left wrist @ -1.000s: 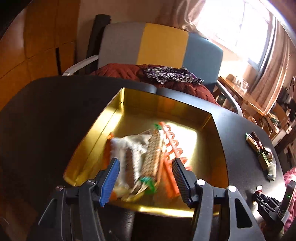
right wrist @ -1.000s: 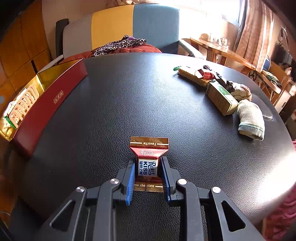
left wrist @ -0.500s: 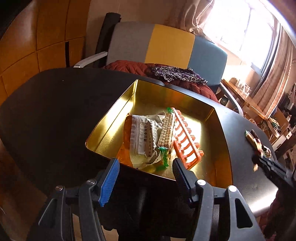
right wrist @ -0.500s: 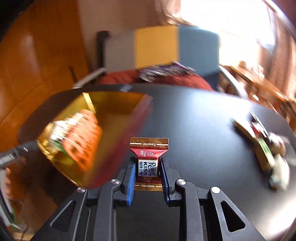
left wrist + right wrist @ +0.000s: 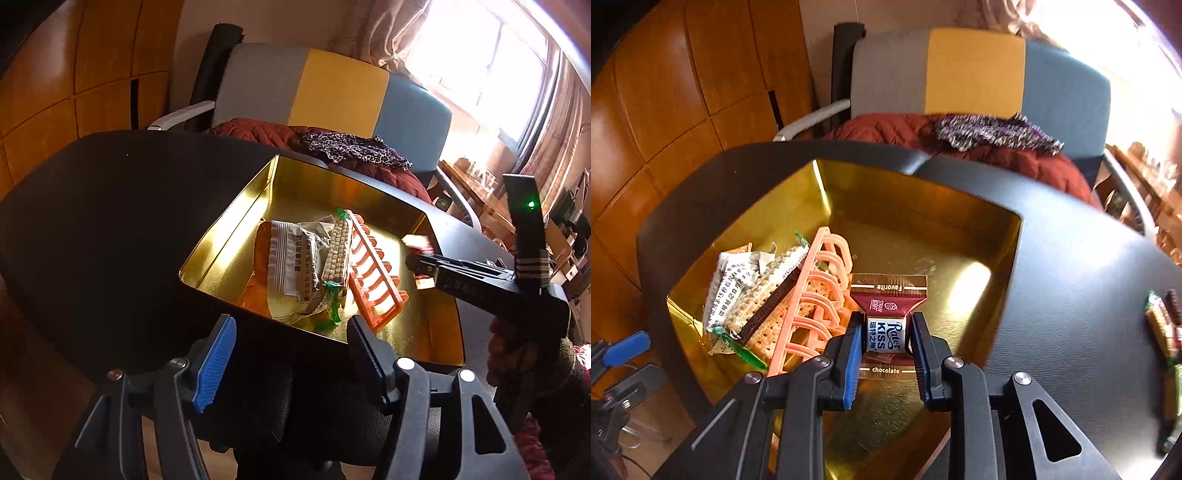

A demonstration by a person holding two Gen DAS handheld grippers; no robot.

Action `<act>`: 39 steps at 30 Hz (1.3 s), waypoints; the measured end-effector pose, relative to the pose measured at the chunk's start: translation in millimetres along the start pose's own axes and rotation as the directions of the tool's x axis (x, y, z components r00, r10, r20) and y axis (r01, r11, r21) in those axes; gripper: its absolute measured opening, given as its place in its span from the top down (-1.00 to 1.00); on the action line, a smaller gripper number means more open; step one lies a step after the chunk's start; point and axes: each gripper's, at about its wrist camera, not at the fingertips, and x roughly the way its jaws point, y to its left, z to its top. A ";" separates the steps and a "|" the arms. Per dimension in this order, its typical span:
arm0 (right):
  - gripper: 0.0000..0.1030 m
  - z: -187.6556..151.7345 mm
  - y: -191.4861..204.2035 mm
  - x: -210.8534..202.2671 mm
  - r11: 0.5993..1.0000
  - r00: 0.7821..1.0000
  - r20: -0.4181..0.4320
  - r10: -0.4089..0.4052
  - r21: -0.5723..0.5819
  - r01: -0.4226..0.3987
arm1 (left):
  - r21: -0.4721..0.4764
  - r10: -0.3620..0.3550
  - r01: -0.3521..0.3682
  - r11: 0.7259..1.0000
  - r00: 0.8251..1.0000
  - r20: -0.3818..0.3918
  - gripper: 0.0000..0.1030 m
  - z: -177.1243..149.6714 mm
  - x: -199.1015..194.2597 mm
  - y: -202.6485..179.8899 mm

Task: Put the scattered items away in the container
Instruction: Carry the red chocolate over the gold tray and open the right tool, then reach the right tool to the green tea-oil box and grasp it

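Observation:
A gold tin container (image 5: 229, 236) (image 5: 979, 240) sits on the black table. Inside lie a white snack packet (image 5: 291, 254) (image 5: 731, 284), a wafer bar (image 5: 336, 254) and an orange plastic rack (image 5: 373, 273) (image 5: 812, 299). My right gripper (image 5: 885, 334) is shut on a wrapped chocolate candy (image 5: 886, 314) and holds it above the tin's inside; it shows in the left wrist view (image 5: 419, 258) over the tin's right part. My left gripper (image 5: 291, 354) is open and empty, below the tin's near wall, off the table edge.
Several loose snack items (image 5: 1163, 325) lie on the black table (image 5: 1071, 295) at the right. A grey, yellow and blue chair (image 5: 325, 96) with a red cushion and patterned cloth stands behind the table. Wooden panels line the left wall.
My right gripper has carried the candy from the table to above the tin. My left gripper has pulled back from over the tin to below its near wall.

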 end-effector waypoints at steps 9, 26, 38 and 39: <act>0.49 -5.5 -5.8 -7.1 0.999 1.000 0.012 0.016 0.033 -0.017 | -0.008 0.005 -0.005 1.000 1.000 0.003 -0.24 -0.7 -0.4 1.4; 0.44 -107.9 -229.7 -114.9 0.856 0.937 -0.009 -0.349 0.403 0.323 | 0.172 -0.099 0.105 0.979 0.994 -0.039 -0.24 -8.7 -2.0 -72.3; 0.35 -178.7 -387.0 -169.3 0.625 0.894 -0.072 -0.443 0.690 0.365 | 0.364 -0.185 0.225 0.904 0.973 -0.142 -0.24 -20.1 14.2 -178.7; 0.35 -181.0 -391.2 -170.0 0.621 0.898 -0.067 -0.435 0.700 0.353 | 0.380 -0.193 0.237 0.894 0.969 -0.152 -0.24 -21.4 16.0 -188.9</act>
